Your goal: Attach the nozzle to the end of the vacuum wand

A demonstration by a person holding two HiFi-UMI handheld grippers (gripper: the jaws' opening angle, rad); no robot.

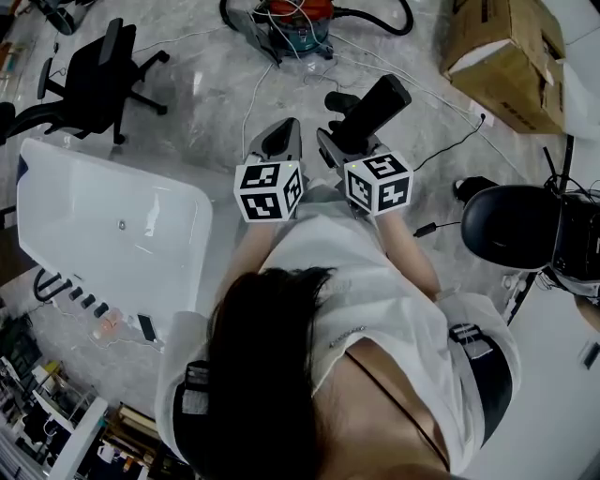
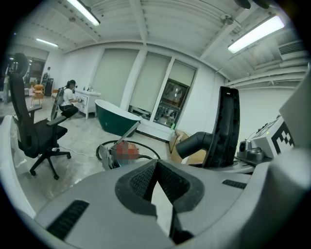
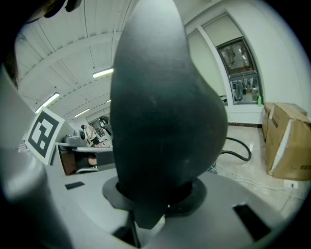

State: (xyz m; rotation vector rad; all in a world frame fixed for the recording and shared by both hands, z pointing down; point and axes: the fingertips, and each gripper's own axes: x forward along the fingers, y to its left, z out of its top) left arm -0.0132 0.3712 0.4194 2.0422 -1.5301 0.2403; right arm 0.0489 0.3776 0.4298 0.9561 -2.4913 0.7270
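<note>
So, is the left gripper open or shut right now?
Shut. In its own view the left gripper has its jaws pressed together, nothing between them.

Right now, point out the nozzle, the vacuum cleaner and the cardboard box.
nozzle (image 1: 377, 105), head view, middle of its black body.
vacuum cleaner (image 1: 298, 28), head view, its red and teal body.
cardboard box (image 1: 506, 56), head view, its top face.

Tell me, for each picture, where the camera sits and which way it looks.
Head view: on the person's head, looking steeply down; hair, shoulders, left tool, right tool show.
Left gripper view: on the left tool, facing the vacuum; its shut jaws show.
Right gripper view: on the right tool; the nozzle it holds fills the view.
Shared: all show the nozzle.
</note>
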